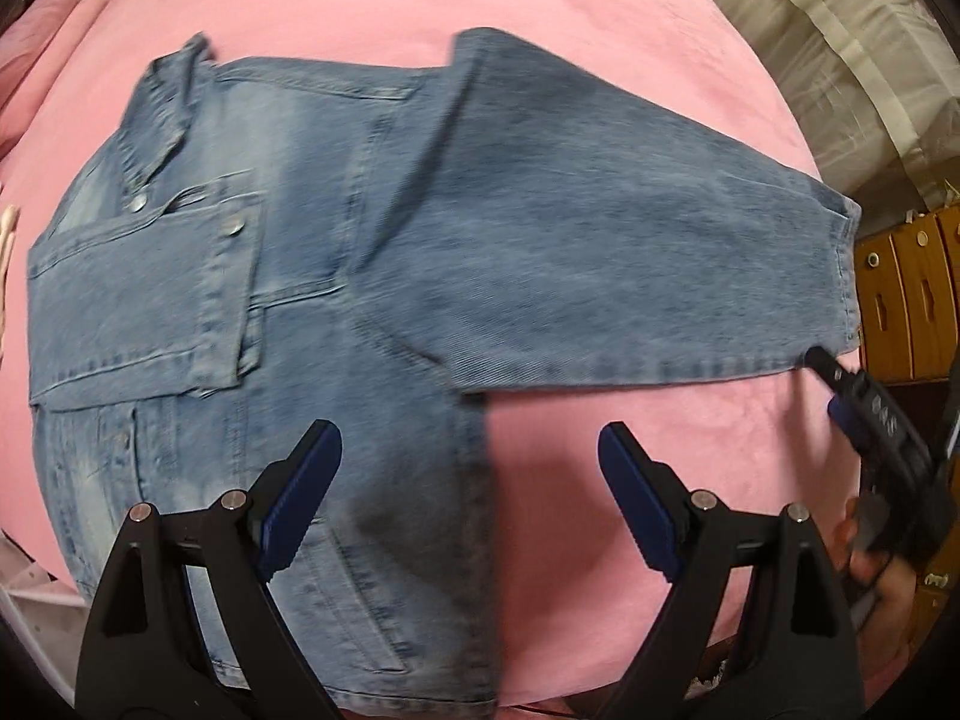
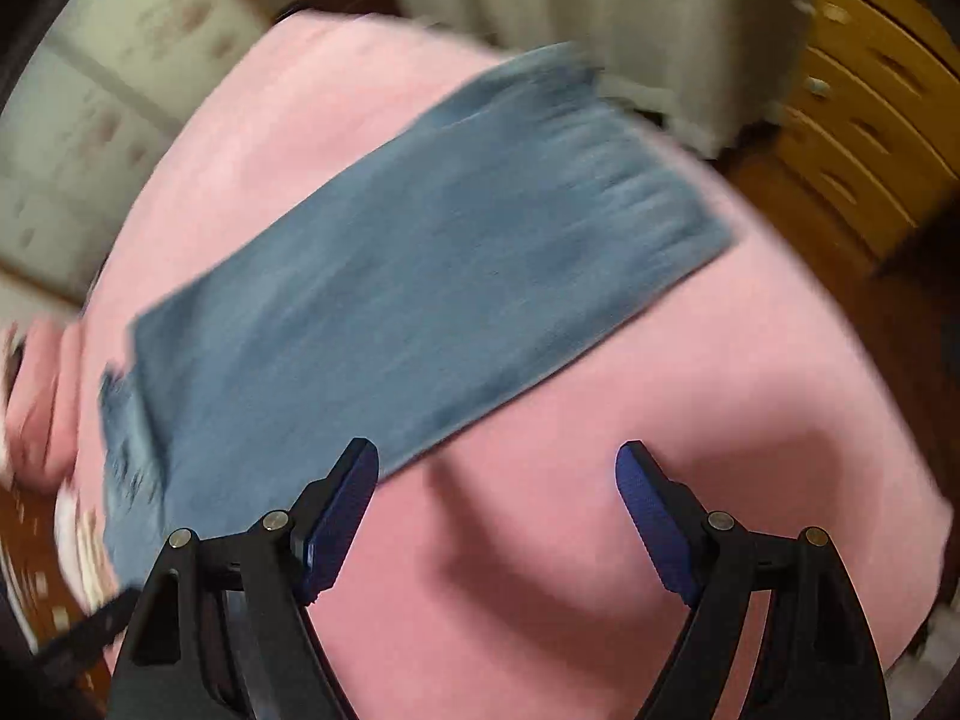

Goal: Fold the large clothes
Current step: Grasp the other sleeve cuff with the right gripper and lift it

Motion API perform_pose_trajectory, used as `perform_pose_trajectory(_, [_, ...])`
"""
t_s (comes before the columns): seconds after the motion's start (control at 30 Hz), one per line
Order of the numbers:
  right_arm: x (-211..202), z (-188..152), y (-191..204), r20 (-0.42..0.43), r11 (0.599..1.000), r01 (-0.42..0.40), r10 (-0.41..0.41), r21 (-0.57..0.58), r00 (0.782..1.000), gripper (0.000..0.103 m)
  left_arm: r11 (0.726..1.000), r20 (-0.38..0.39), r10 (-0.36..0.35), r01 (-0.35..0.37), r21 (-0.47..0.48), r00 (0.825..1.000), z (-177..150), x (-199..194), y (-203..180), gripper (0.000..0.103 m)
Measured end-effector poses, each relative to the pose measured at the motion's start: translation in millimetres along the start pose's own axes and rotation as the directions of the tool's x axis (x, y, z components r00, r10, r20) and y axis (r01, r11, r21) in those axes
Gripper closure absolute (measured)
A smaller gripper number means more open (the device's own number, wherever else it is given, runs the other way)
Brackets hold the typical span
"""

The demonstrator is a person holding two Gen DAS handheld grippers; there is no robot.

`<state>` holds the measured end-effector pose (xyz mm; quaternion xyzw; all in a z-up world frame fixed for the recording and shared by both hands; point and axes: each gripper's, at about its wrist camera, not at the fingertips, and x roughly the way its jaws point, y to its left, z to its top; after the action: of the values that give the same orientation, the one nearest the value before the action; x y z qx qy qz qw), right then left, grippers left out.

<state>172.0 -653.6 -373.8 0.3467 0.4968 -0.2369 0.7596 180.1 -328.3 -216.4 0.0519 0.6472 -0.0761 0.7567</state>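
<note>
Denim jacket (image 1: 336,276) is lying flat on the pink cover (image 1: 630,450), filling the left and centre of the left wrist frame, one sleeve (image 1: 660,276) reaching right; left gripper (image 1: 468,450) is hanging wide open, gripping nothing; right gripper (image 2: 498,474) is likewise gaping empty over pink cover, beside the sleeve's lower edge.

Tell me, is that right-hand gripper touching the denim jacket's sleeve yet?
Cannot tell. In the left wrist view the right gripper has a fingertip at the sleeve cuff's corner, no clear gap; the right wrist view is blurred.
</note>
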Motion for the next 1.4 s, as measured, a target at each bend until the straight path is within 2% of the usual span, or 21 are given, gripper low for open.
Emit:
perform_pose_trajectory(0.17, [16,45,-38,0.055,0.998,0.0,-0.004,0.067,0.998,0.027,0.999,-0.005,0.002,-0.001,0.037,1.0,10,7,-21,0.017])
perform_pose_trajectory(0.33, [29,71,-47,0.075,0.998,0.012,-0.017,0.067,0.997,0.038,0.998,-0.014,0.01,-0.009,0.059,1.0,16,12,-30,0.017])
perform_pose_trajectory(0.37, [30,73,-47,0.078,0.998,0.016,-0.022,0.067,0.997,0.039,0.998,-0.015,0.013,-0.013,0.061,1.0,16,13,-30,0.017])
perform_pose_trajectory(0.5, [33,74,-44,0.1,0.995,0.033,-0.043,0.091,0.994,0.055,0.998,-0.026,0.016,-0.014,0.06,1.0,17,16,-29,0.017])
perform_pose_trajectory(0.63, [28,59,-46,0.106,0.994,0.025,-0.036,0.104,0.994,0.069,0.998,-0.022,0.014,-0.012,0.06,1.0,15,15,-28,0.017])
perform_pose_trajectory(0.83, [11,51,-43,0.123,0.998,0.044,-0.05,0.047,0.991,0.08,0.998,-0.019,-0.004,0.005,0.059,1.0,9,11,-29,0.017])
perform_pose_trajectory(0.93, [3,51,-35,0.142,0.998,0.057,-0.06,0.022,0.988,0.084,0.998,-0.012,-0.018,0.019,0.061,1.0,6,7,-29,0.017])
perform_pose_trajectory(1.17, [-30,45,-5,0.208,0.994,0.1,-0.091,-0.035,0.974,0.086,0.998,0.011,-0.045,0.045,0.041,0.999,-1,-5,-13,0.017])
perform_pose_trajectory(1.3, [-59,39,21,0.26,0.992,0.103,-0.082,-0.067,0.962,0.086,0.998,0.038,-0.057,0.057,0.005,0.998,-6,-16,14,0.017])
perform_pose_trajectory(1.4, [-85,31,52,0.285,0.992,0.078,-0.045,-0.104,0.957,0.086,0.997,0.063,-0.064,0.066,-0.03,0.996,-8,-25,42,0.017])
